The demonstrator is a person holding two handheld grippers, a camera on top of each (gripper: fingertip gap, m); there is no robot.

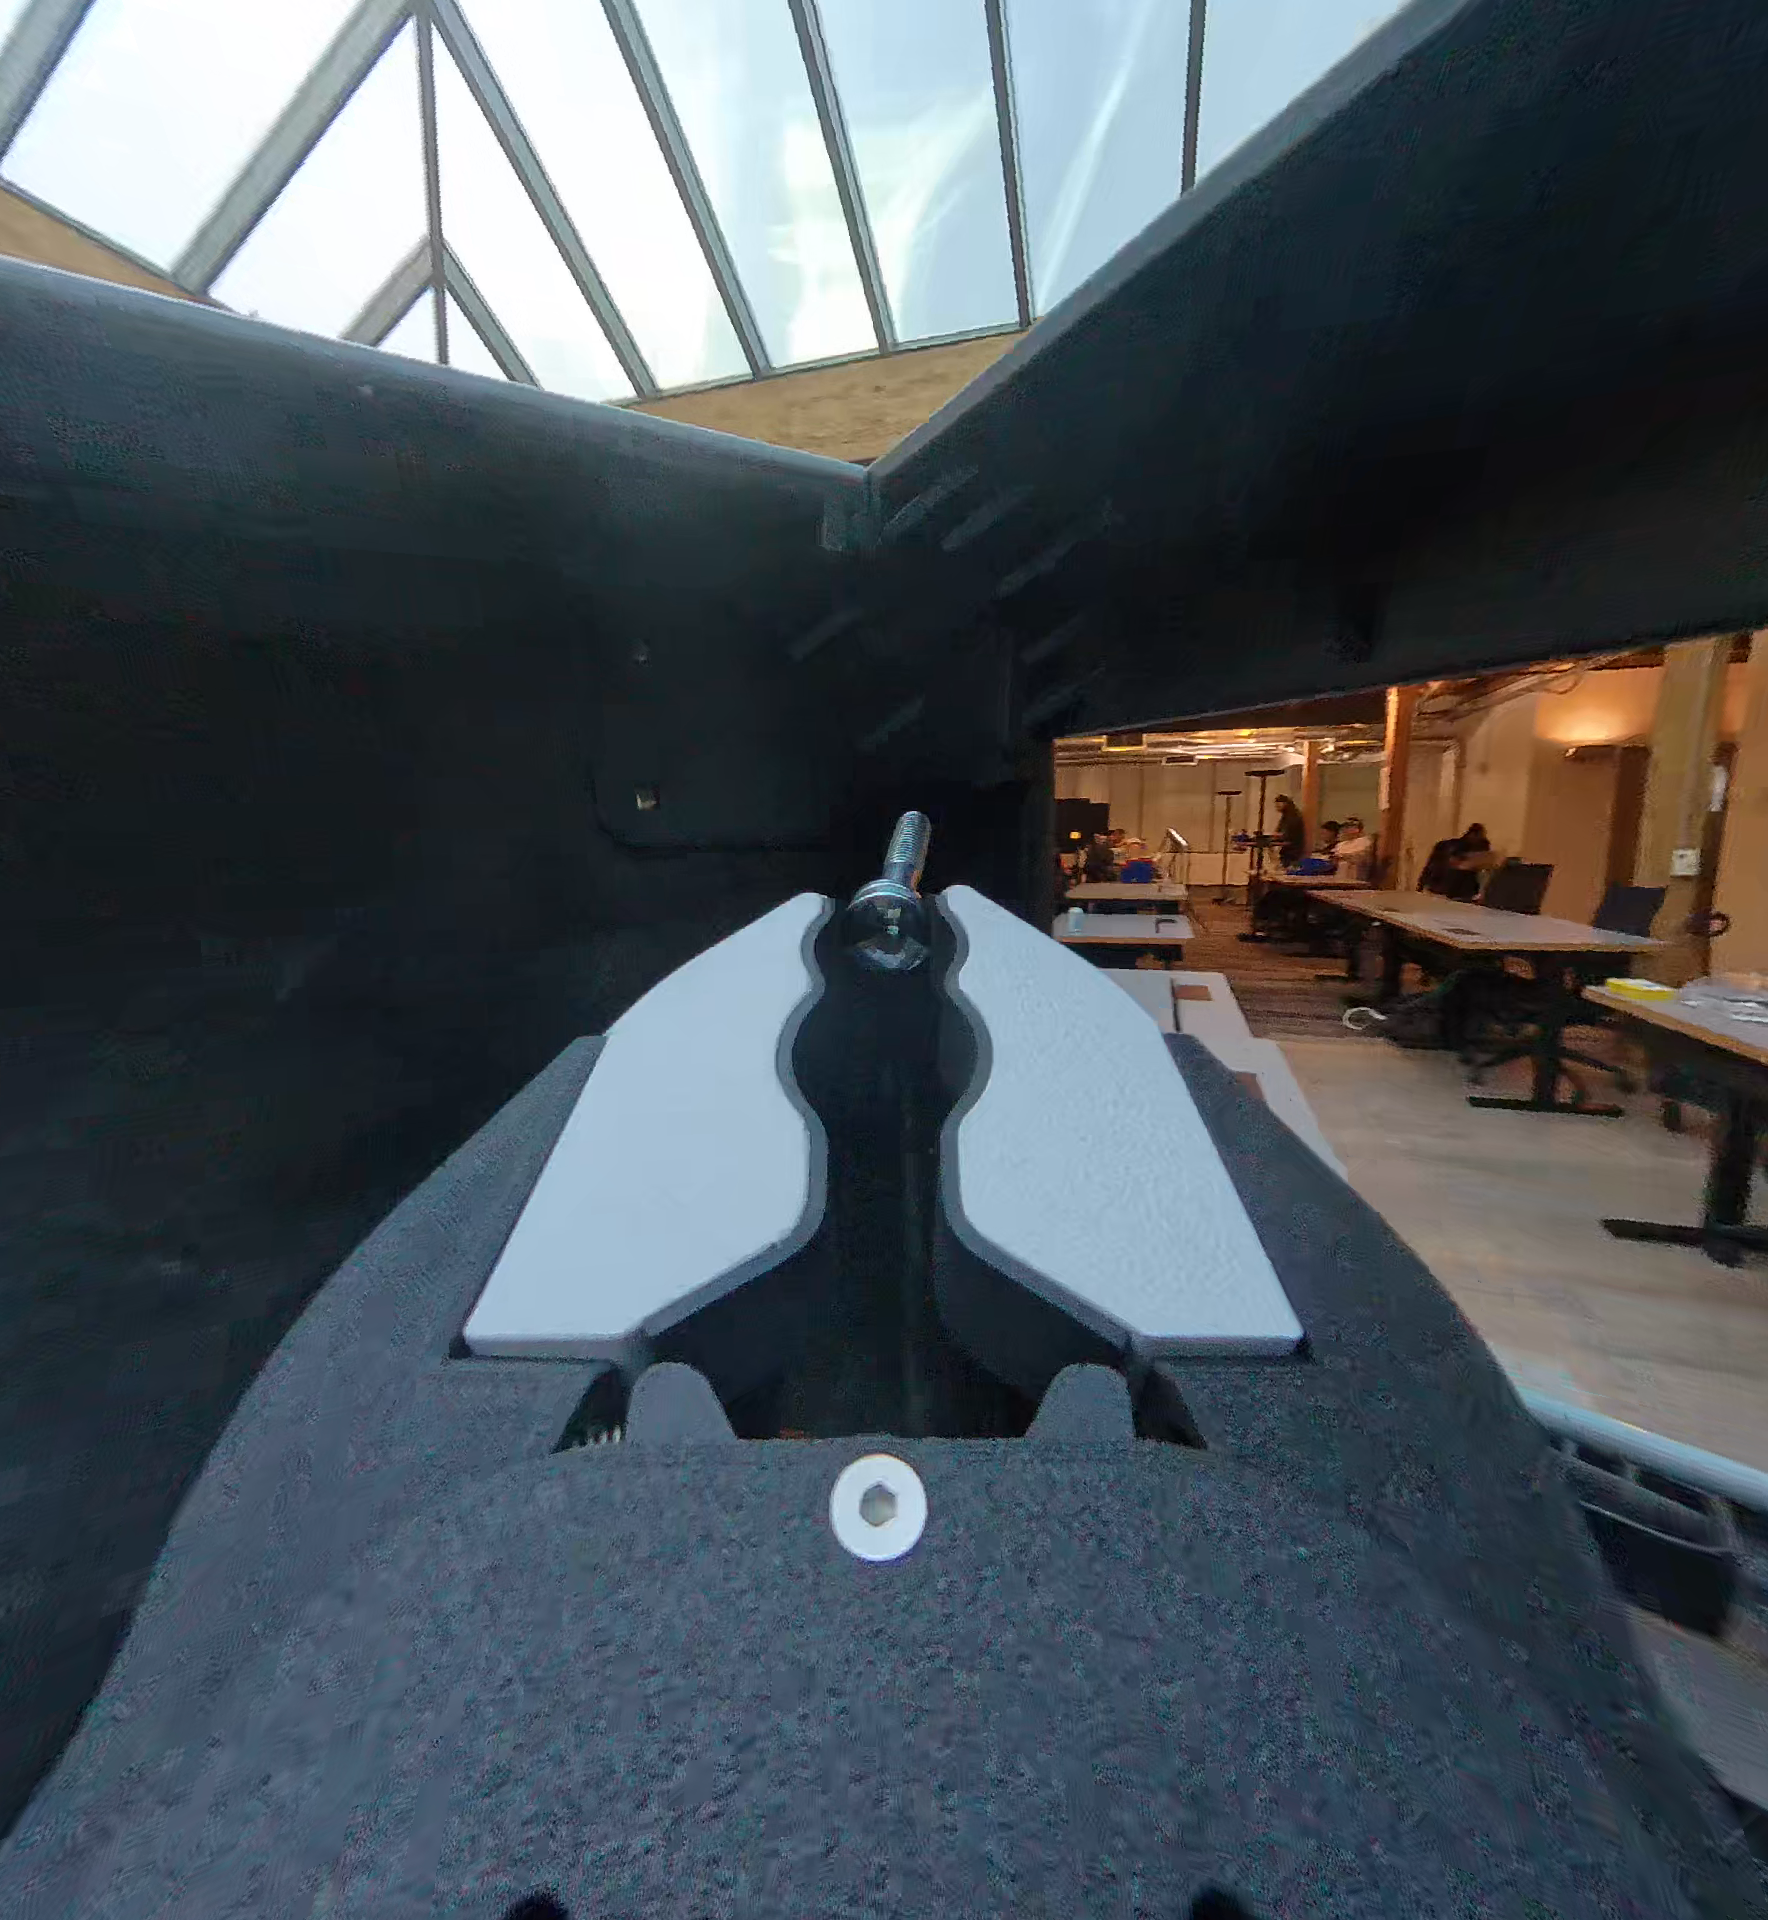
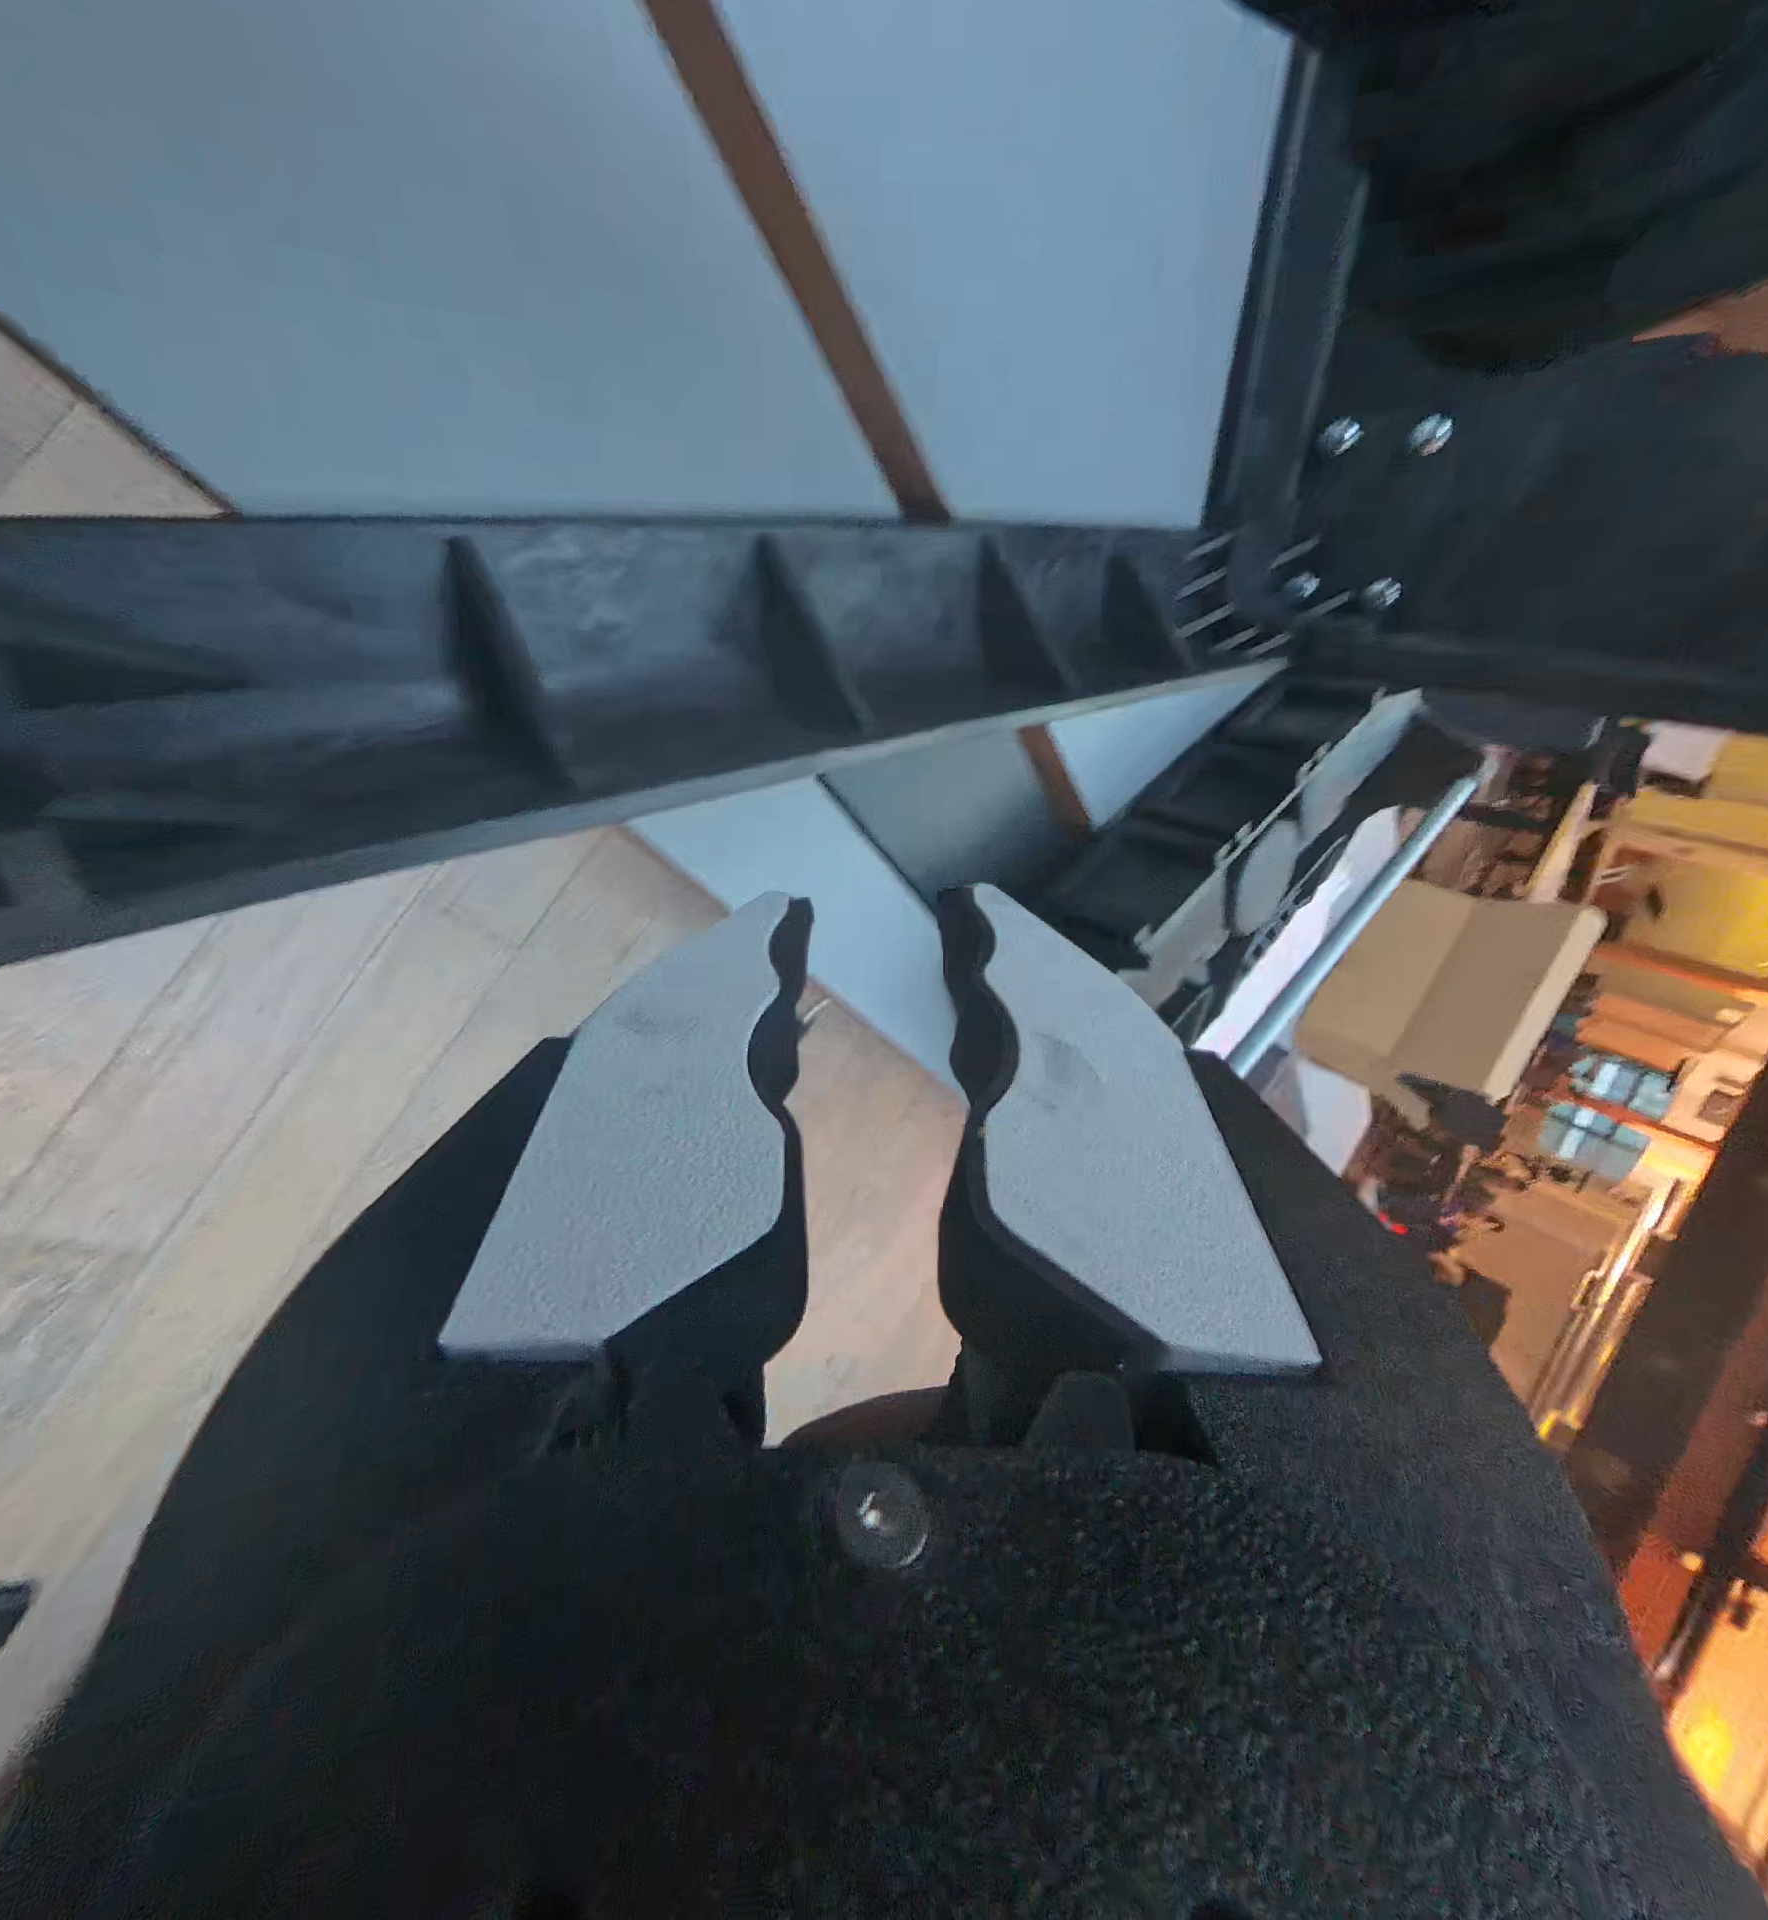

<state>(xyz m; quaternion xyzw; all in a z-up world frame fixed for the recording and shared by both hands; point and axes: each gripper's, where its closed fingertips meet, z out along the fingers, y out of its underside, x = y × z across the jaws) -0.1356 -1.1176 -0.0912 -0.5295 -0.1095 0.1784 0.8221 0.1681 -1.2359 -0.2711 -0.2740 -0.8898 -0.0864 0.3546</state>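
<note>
The left tool (image 1: 885, 920) is clamped on the head of a silver threaded metal bolt (image 1: 892, 894), shank pointing at the black textured panel (image 1: 340, 727) ahead. The right tool (image 2: 872, 930) hangs empty, jaws apart, below a ribbed black plastic beam (image 2: 651, 634) (blurred). Keeping the bolt square seems wise.

- daylight from the glazed pitched skylight with grey metal bars (image 1: 589, 177) overhead; the dark textured black plastic panels (image 1: 288, 779) below stay dim.
- warm lamps light the distant room.
- right wrist view: motion blur, strongest at the edges; wide-angle bending throughout.
</note>
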